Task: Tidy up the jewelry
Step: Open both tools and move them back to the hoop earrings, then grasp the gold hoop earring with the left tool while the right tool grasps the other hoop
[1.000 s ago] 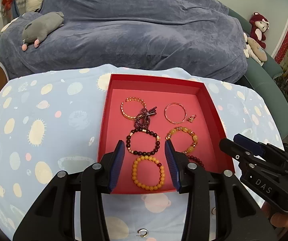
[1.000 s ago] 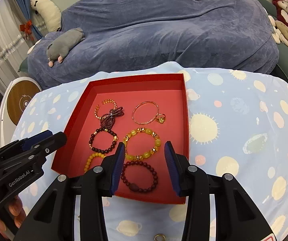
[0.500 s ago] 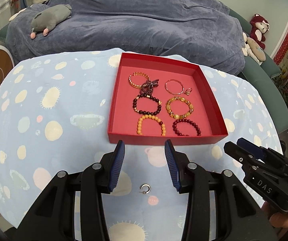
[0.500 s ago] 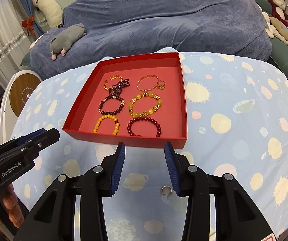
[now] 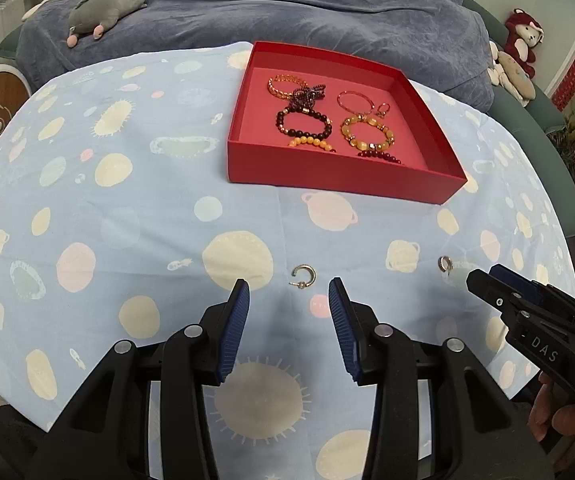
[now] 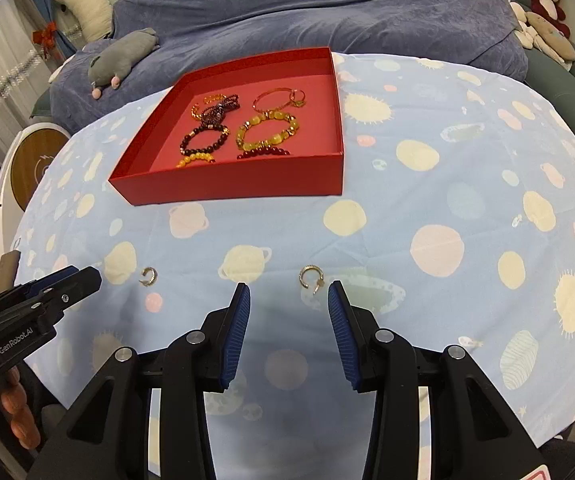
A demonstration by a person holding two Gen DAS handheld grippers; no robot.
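A red tray [image 5: 327,176] [image 6: 231,188] on the planet-print cloth holds several bead bracelets and a thin bangle. Two small hoop earrings lie on the cloth near the front edge. One earring [image 5: 302,275] [image 6: 148,276] lies just ahead of my open, empty left gripper [image 5: 288,294]. The other earring [image 6: 311,277] [image 5: 445,264] lies just ahead of my open, empty right gripper [image 6: 288,294], nearer its right finger. Each gripper also shows at the edge of the other's view, the right one [image 5: 487,280] and the left one [image 6: 83,280].
A blue-covered sofa [image 5: 287,12] with a grey plush toy [image 5: 107,0] stands behind the table. More plush toys [image 6: 543,20] sit at the far right. A round wooden-topped device [image 6: 35,160] is at the left. The cloth's front edge [image 5: 207,440] is close below the grippers.
Both grippers have pulled back from over the tray towards the table's front edge and dropped lower. The two earrings now lie right in front of the fingers. Both stayed open.
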